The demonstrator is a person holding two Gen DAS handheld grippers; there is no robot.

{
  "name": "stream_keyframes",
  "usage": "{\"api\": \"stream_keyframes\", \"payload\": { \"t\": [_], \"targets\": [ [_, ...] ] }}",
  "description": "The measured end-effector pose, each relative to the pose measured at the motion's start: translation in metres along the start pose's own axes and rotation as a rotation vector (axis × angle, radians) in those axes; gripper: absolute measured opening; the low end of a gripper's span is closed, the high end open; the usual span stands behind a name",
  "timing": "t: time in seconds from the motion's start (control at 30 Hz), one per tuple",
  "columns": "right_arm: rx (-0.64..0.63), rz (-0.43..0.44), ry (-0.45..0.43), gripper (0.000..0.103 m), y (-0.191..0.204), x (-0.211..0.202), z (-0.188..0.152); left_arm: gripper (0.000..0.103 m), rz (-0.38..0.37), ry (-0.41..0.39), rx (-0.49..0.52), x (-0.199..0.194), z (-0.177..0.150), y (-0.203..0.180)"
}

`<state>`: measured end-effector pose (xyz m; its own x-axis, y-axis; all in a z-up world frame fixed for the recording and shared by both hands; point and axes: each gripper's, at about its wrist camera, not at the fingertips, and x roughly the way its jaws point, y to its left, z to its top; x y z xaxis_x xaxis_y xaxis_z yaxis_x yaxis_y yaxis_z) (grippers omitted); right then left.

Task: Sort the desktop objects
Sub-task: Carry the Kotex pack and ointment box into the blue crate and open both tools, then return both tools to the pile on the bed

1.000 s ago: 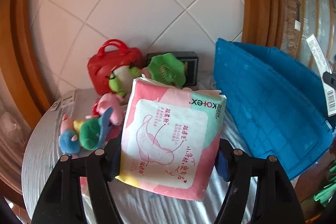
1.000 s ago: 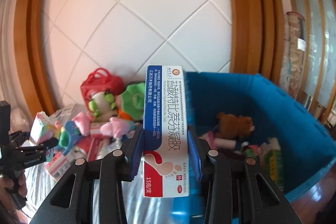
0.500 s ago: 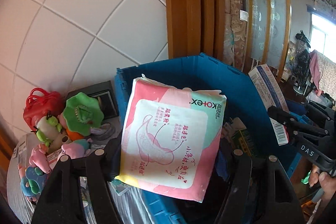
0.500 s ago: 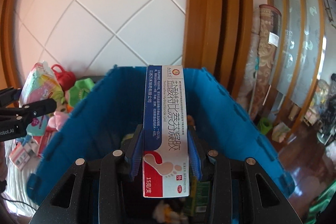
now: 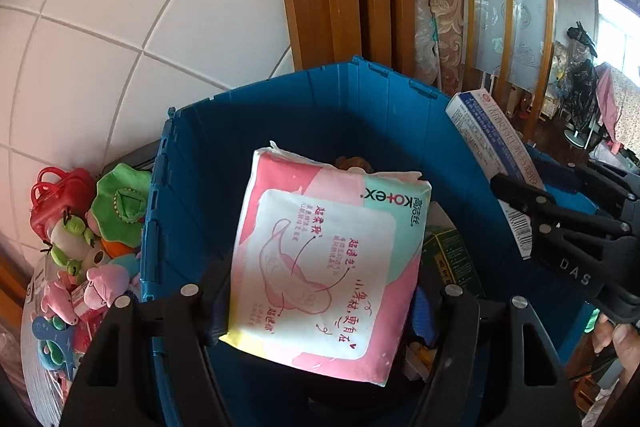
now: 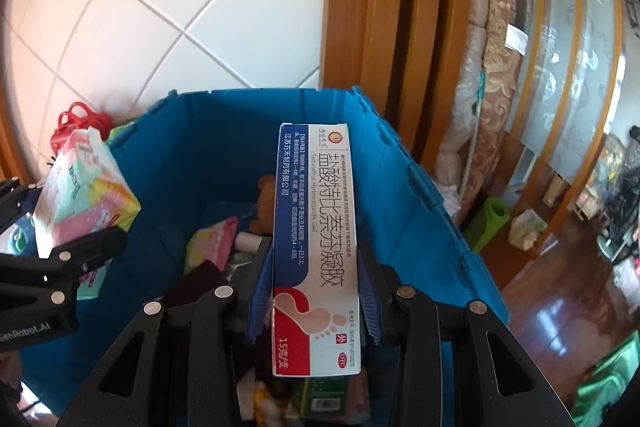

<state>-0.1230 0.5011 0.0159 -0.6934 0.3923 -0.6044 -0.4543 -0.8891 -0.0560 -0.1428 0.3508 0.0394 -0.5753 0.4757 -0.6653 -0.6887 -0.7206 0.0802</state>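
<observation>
Both claws are over the blue bin (image 5: 248,131) right now. My left claw (image 5: 320,291) is clamped on the pink and mint pad pack (image 5: 328,263), its two black fingers pressing in on the pack's sides, and the pack hangs above the open bin, near the bin's left wall. My right claw (image 6: 312,291) is closed on the tall white and blue gel box (image 6: 314,247), blue pads squeezing both long sides, box standing upright over the middle of the bin. Down inside I can see a brown teddy (image 6: 266,203), a pink packet (image 6: 212,243) and a green box (image 5: 448,259) lying on the bottom. Off to the left of the bin, on the surface, sits a heap of plush toys (image 5: 96,251) with a red handbag (image 5: 60,191) behind them against the tiled wall (image 5: 120,27). From the left camera, the right claw holds its box near the bin's right rim.
</observation>
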Motion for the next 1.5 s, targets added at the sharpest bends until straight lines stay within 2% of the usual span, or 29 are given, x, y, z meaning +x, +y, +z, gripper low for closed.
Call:
{"api": "stream_keyframes", "payload": {
  "t": [0.2,0.5,0.67,0.8,0.87,0.93,1.07,1.5],
  "targets": [
    [-0.013,-0.006,0.054,0.039,-0.002,0.014,0.0,0.069,-0.01,0.035,-0.034,0.006,0.003,0.004],
    [-0.013,-0.019,0.102,0.039,-0.004,0.021,-0.001,0.071,-0.002,0.057,-0.031,0.011,0.003,0.001],
    [-0.027,-0.029,0.109,0.039,-0.004,0.02,-0.001,0.078,0.017,0.045,-0.014,0.008,0.003,-0.003],
    [-0.042,-0.038,0.108,0.04,-0.003,0.018,-0.002,0.078,0.024,0.044,-0.019,0.008,0.004,-0.002],
    [-0.038,-0.033,0.11,0.049,-0.004,0.018,-0.002,0.078,0.025,0.046,-0.021,0.008,0.004,-0.003],
    [-0.033,-0.021,0.101,0.083,-0.005,0.015,-0.002,0.079,0.029,0.046,-0.02,0.008,0.004,-0.004],
    [-0.055,-0.043,0.07,0.101,-0.001,0.005,-0.004,0.08,0.037,0.031,-0.029,0.002,0.003,-0.004],
    [-0.046,0.012,0.016,0.103,0.019,-0.022,-0.002,0.082,0.051,-0.07,-0.054,-0.037,-0.005,0.013]
  ]
}}
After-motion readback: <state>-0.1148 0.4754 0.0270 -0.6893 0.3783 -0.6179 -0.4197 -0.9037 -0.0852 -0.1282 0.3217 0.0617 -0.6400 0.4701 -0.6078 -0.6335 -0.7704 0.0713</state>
